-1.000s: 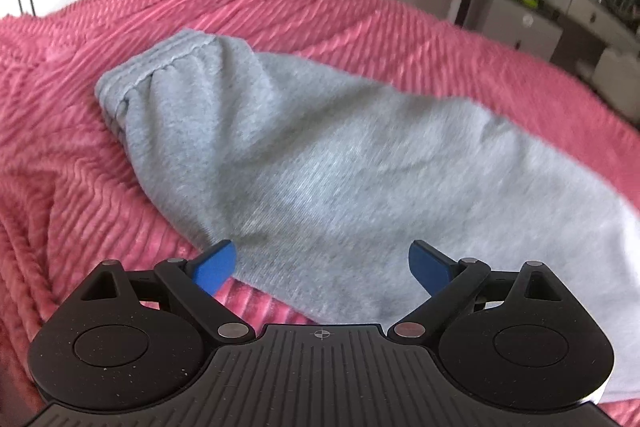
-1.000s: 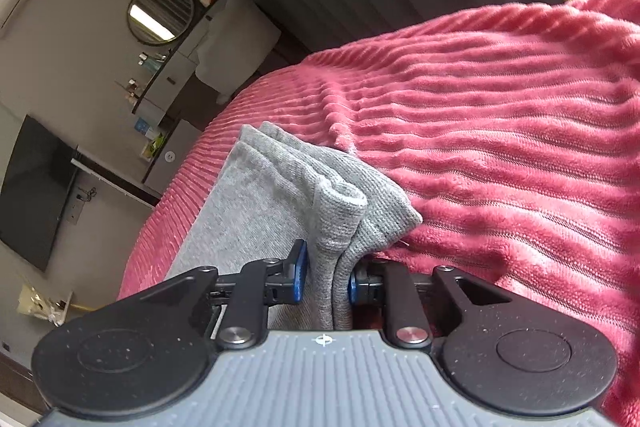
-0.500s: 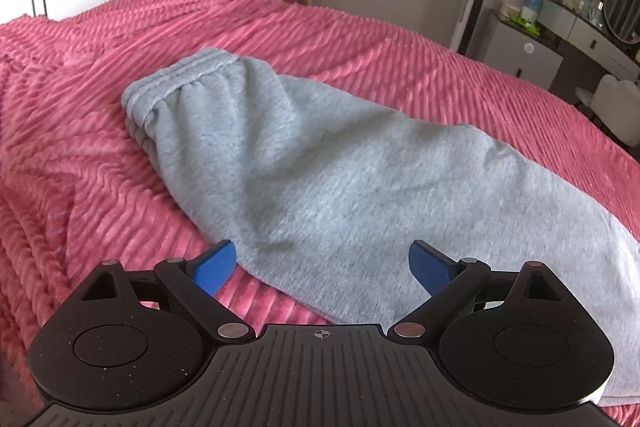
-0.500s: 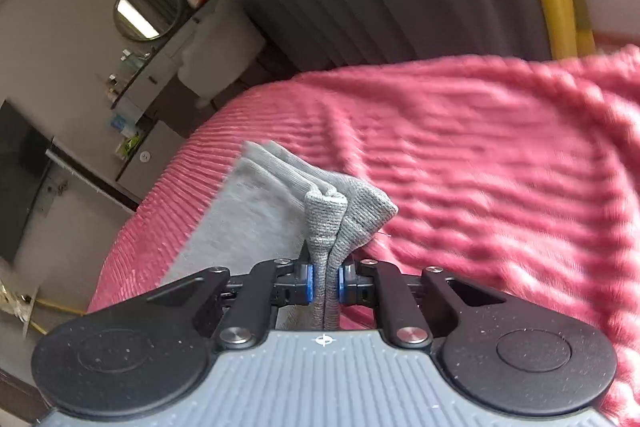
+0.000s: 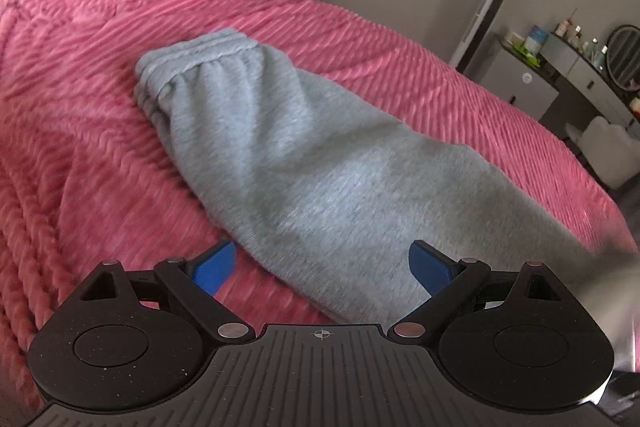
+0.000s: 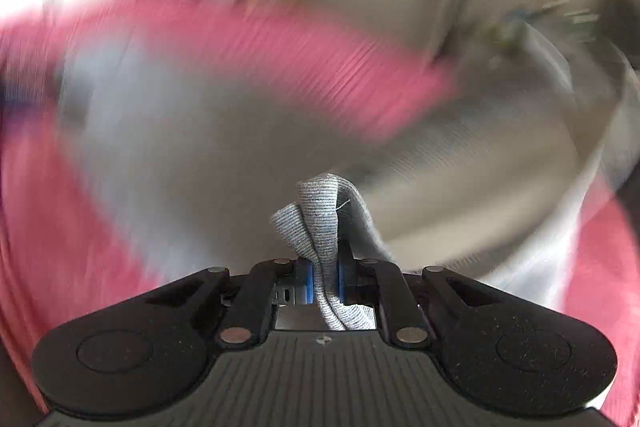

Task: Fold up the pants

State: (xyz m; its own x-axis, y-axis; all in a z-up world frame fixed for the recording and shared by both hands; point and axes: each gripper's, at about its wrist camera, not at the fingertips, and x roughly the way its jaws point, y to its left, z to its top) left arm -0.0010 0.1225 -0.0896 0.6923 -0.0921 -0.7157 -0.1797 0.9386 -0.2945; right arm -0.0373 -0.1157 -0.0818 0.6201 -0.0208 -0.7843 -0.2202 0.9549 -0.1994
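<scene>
So on the left wrist view, the pants (image 5: 304, 163) lie flat on the pink bedspread (image 5: 80, 155), already doubled leg over leg by the look of it, waistband (image 5: 196, 59) at the far end and the legs running off toward the lower right. The left gripper (image 5: 322, 265) hangs over the near edge of the fabric with its blue pads (image 5: 214, 267) spread wide, holding nothing; my guess is it's parked there to pin or catch the middle while the other end comes over. Plenty of bare bedspread on the left of the pants and beyond the waistband, so a fold toward that end has room. Right edge of this view goes blurry, can't tell what's there. Right wrist view is badly smeared, looks like it's swinging fast, but the close stuff is sharp: the right gripper (image 6: 325, 277) is pinched tight on the ribbed cuffs (image 6: 320, 219), which stick up bunched between the pads. Holding both cuffs together makes sense since the legs then travel as one. Behind that only grey and pink streaks, so edges there are anyone's guess
</scene>
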